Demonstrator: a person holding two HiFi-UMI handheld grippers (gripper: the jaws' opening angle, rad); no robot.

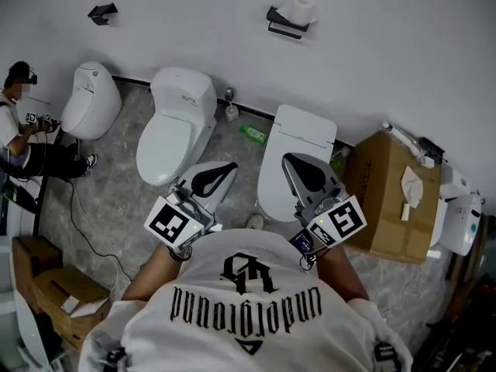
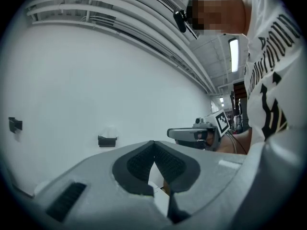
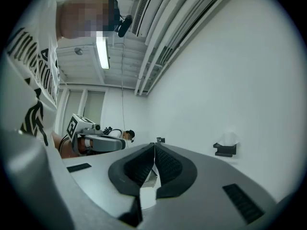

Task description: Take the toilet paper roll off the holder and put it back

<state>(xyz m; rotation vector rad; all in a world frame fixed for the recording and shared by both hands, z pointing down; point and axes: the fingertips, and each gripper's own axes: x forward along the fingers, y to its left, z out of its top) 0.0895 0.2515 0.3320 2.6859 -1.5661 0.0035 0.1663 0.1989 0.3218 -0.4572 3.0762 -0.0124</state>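
**Both tools shut and empty, toilet paper roll far ahead on the wall**

Head view: A person in a white printed shirt holds two tools close to the chest, both pointing away toward a white wall. The left tool [image 1: 225, 170] and the right tool [image 1: 293, 163] are each pinched shut with nothing in them. The toilet paper roll [image 1: 299, 9] sits on its dark holder [image 1: 284, 25] on the far wall, well apart from both tools. It lies almost straight ahead of the right tool and off to the right of the left one, so the right tool looks better placed for the reach. A second holder [image 1: 102, 12], bare, hangs far to the left. White toilets [image 1: 177, 122] stand on the floor between the person and the wall, and a cardboard box [image 1: 387, 200] sits at the right.

Left gripper view: The two dark pads meet tip to tip, with nothing between them. The holder shows as a small dark bracket on the far wall, left of the tips. The roll above it nearly washes out against the white wall. The right tool appears at the right.

Right gripper view: The pads touch here too, and the tool is empty. The roll lies far off, to the right of the tips. Its pale outline above the holder reads more clearly here than in the left gripper view. No view makes the roll's long axis certain at this distance.
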